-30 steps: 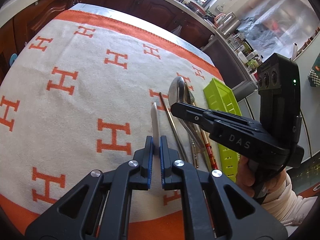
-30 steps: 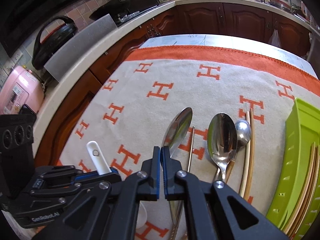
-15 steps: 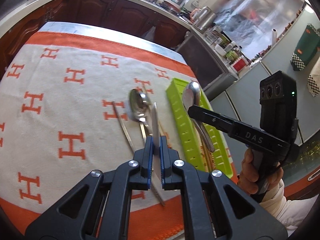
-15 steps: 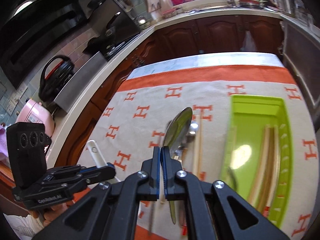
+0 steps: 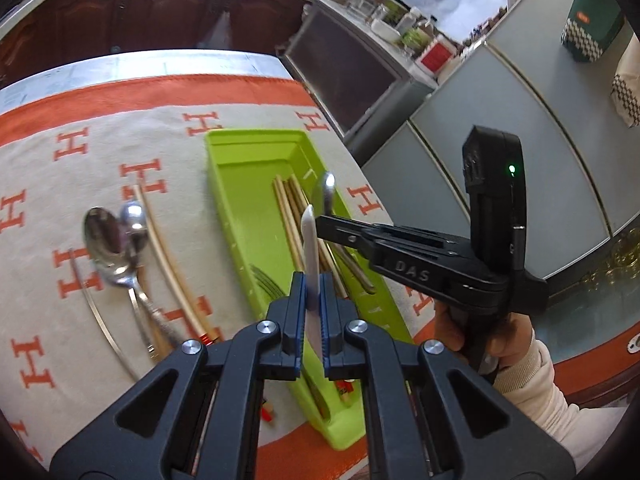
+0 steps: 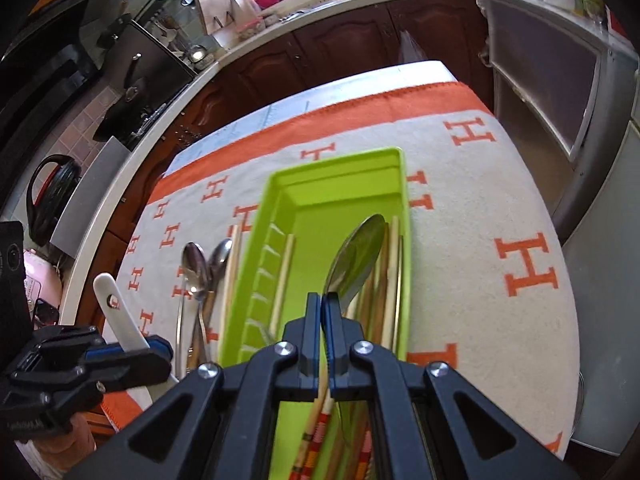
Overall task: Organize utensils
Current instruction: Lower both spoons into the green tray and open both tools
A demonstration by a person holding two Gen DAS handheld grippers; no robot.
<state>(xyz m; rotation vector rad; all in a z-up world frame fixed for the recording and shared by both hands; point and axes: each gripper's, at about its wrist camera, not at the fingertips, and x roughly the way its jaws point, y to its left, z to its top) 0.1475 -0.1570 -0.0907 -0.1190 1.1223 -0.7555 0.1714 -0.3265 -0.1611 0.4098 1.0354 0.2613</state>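
Both grippers now hang over the lime-green plastic utensil tray [image 6: 334, 184]; a second ago they were over the bare cloth beside the loose cutlery, with the tray off at the edge of view. The left gripper [image 5: 311, 292] has its jaws clenched on a white ceramic spoon [image 5: 311, 248], whose handle sticks up over the tray's near half. The right gripper [image 6: 321, 312] has its jaws clenched on the handle of a large steel spoon [image 6: 356, 258], its bowl raised above the tray's right side; earlier that spoon hung over the cloth.

In the tray lie pale wooden chopsticks [image 5: 286, 216] lengthwise and a steel fork [image 5: 266, 282] near the left wall. Left of the tray, on the cream blanket with orange H letters [image 5: 100, 160] that covers the desk, lie two steel spoons [image 5: 116, 248] side by side, a pair of pale chopsticks with red ends [image 5: 168, 264] between them and the tray, and a thin metal rod [image 5: 96, 312] further left.

In the left wrist view the right gripper's body crosses the tray's right wall and hides part of it. A hand in a cream sleeve [image 5: 496, 340] grips its handle.
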